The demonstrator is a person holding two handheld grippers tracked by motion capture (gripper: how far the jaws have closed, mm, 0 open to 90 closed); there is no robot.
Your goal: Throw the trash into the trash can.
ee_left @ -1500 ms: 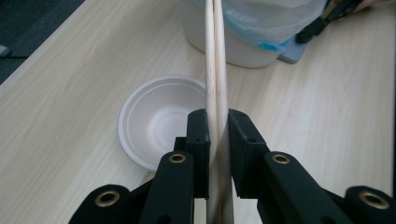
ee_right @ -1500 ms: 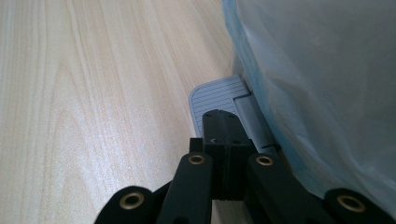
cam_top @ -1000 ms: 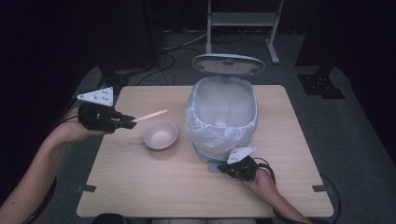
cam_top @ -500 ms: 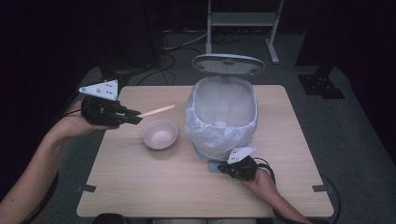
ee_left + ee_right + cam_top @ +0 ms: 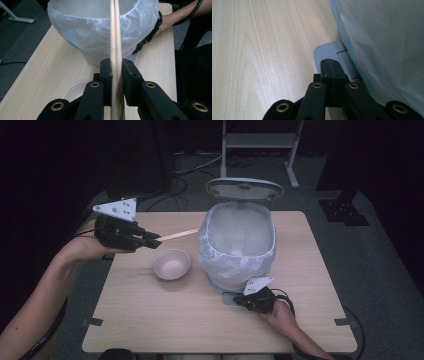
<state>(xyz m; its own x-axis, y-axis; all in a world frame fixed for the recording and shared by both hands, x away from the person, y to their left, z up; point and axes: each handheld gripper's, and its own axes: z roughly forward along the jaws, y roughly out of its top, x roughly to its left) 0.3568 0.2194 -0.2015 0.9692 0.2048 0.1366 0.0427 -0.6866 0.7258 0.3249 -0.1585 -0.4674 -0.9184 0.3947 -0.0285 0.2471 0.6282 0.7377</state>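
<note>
At five o'clock on the pale wood-grain table (image 5: 165,320), my right gripper (image 5: 248,298) has its black jaws pressed flat together with nothing between them, resting on the ribbed grey foot pedal (image 5: 328,51) of the bin. The tall round bin (image 5: 239,251), lined with a crinkled translucent plastic bag (image 5: 85,27), stands at the centre, its grey domed lid (image 5: 245,189) tipped up at twelve o'clock. A small smooth round white bowl (image 5: 171,264) sits beside it toward nine. At ten o'clock my left gripper (image 5: 154,238), raised off the table, clamps a pair of slim pale wooden chopsticks (image 5: 115,32) narrowly; they point toward the bin.
</note>
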